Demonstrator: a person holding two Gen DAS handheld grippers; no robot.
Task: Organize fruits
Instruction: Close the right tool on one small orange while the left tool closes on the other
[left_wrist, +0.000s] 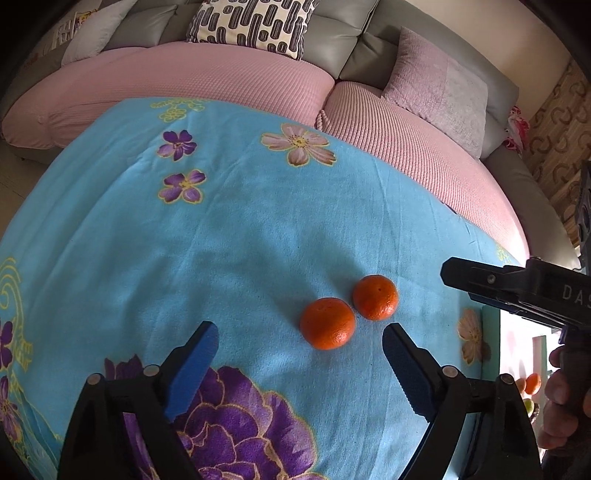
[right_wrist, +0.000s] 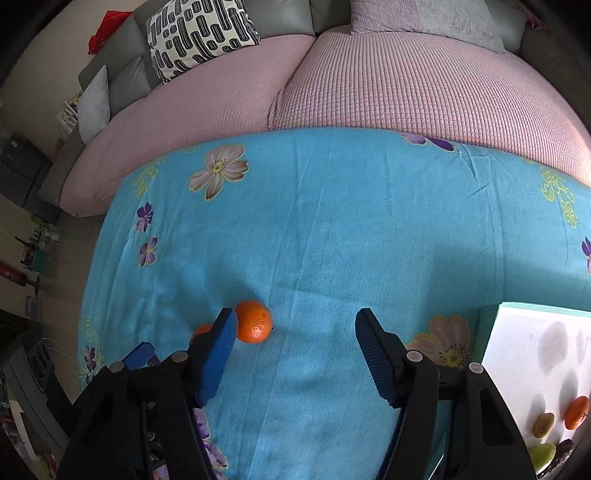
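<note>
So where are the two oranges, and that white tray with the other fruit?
Near orange (left_wrist: 327, 324): left wrist view, middle of its peel.
Far orange (left_wrist: 375, 297): left wrist view, middle of its peel.
White tray (right_wrist: 524, 343): right wrist view, bare part of its floor.

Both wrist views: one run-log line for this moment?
left gripper: open, empty | right gripper: open, empty | two round orange tangerines: touching, on blue floral cloth | white tray: holds other fruit

Soft daylight, seemingly from about 3 o'clock, washes out the white tray (right_wrist: 532, 354) and casts faint shadows across the blue cloth (right_wrist: 332, 229). Both fisheye views bow sharply, darkening to black at the rims; the centres stay sharp.
</note>
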